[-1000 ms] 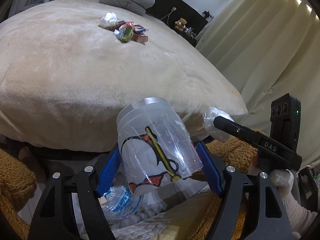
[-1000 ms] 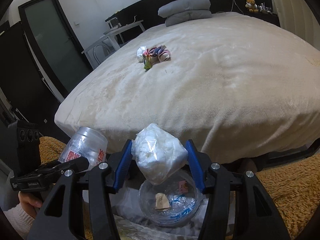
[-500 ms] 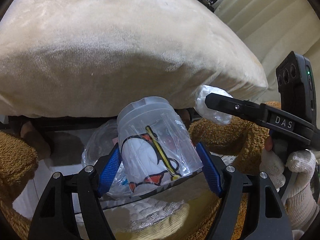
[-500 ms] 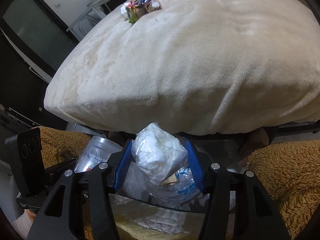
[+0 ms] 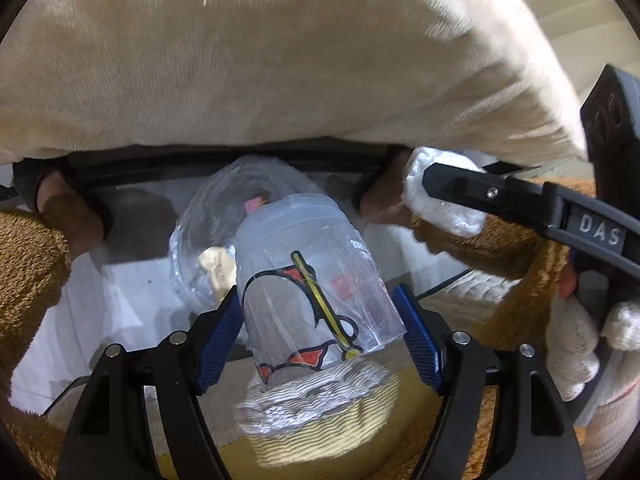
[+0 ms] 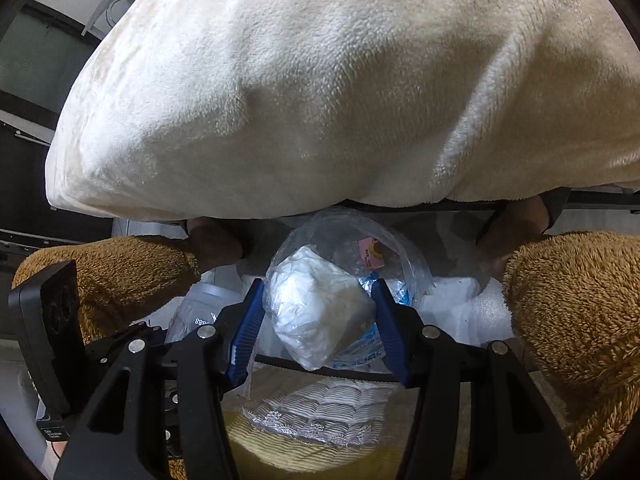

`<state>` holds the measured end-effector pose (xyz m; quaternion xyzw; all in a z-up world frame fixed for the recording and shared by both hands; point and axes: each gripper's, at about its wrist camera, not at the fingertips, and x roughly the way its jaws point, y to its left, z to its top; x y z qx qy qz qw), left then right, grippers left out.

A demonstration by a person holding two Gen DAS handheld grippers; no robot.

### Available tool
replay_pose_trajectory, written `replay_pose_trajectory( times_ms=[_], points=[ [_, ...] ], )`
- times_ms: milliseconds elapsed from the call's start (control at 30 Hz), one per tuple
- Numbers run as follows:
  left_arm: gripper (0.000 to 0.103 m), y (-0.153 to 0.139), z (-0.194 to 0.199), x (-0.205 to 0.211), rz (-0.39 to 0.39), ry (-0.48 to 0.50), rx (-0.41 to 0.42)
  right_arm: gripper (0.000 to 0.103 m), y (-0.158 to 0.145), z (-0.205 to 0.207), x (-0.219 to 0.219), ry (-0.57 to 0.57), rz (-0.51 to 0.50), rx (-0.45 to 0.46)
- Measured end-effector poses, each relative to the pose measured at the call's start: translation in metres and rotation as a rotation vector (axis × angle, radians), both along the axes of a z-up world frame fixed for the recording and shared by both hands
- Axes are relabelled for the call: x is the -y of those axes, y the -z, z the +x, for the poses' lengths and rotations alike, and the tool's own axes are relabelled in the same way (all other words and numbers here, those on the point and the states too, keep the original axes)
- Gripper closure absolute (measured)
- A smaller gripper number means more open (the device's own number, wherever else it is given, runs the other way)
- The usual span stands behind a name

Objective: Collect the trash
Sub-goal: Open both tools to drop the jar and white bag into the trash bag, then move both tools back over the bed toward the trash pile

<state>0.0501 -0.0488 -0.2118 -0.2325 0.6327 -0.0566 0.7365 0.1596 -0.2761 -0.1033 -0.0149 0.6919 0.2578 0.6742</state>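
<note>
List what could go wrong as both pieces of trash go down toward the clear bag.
1. The left hand-held gripper squeezes a thin plastic cup, which may buckle and slip out.
2. The clear trash bag looks soft-mouthed; drops could miss it.
3. The right hand-held gripper, holding a white plastic wad, works close beside the left; they might collide.

This is a bedroom in a home. A large bed with a cream plush blanket fills most of both views. Pale pleated curtains hang at the right, and a dark frosted door stands at the left.
</note>
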Motion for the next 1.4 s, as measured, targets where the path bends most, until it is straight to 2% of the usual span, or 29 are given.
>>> replay_pose_trajectory(
  times_ms=[367,467,533,733,1033,1200,1400],
  points=[
    [0.03,0.011,0.003,0.009,0.036,0.034,-0.061,0.049,0.014,0.0,-0.009,-0.006,-0.04,-0.043],
    [0.025,0.015,0.003,0.008,0.042,0.033,-0.082,0.046,0.015,0.002,-0.007,0.006,-0.029,-0.055],
    [0.015,0.015,0.003,0.009,0.068,0.041,-0.085,0.035,0.014,0.004,-0.004,0.023,-0.018,-0.052],
    [0.013,0.009,0.003,0.009,0.084,0.044,-0.06,0.034,0.011,0.005,-0.001,0.039,0.001,-0.046],
    [0.013,-0.01,-0.004,-0.007,0.077,-0.015,0.023,0.034,-0.009,0.001,0.005,0.036,0.061,0.009],
    [0.013,-0.028,-0.007,-0.008,0.057,-0.023,0.104,0.034,-0.028,-0.006,0.006,0.01,0.105,0.085],
    [0.014,-0.052,-0.014,-0.013,0.045,-0.031,0.214,0.034,-0.063,-0.02,0.013,-0.02,0.185,0.237]
  ],
)
